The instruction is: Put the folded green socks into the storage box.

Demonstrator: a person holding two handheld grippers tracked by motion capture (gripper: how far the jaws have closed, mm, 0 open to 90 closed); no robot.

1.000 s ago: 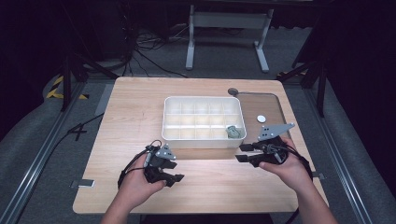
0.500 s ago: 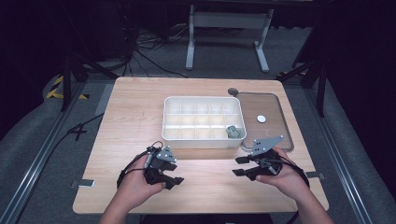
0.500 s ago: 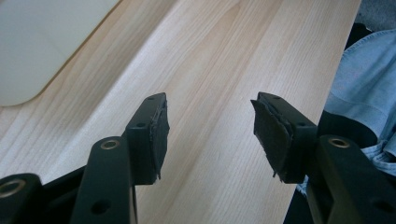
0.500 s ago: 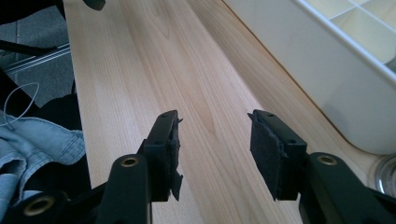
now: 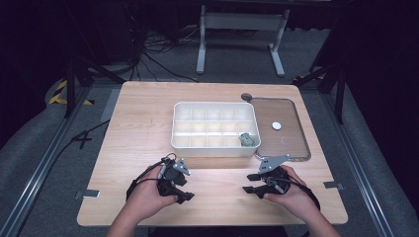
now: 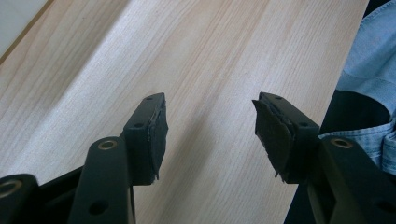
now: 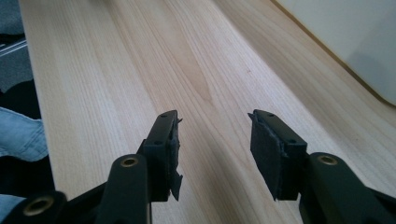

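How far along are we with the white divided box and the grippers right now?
Done: one small grey-green object lies in a near right compartment of the white divided plastic box. In hand: nothing; the left gripper and right gripper are open over bare wooden table. Left: possibly the small white disc on the clear tray.

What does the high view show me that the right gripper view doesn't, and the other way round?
High view alone: the white compartmented plastic tray with a small grey-green object in its near right compartment, the clear flat lid beside it bearing a small white disc, and the left gripper. Right gripper view alone: the right gripper jaws up close, apart, nothing between them. Shared: the light wooden table and the tray's white wall.
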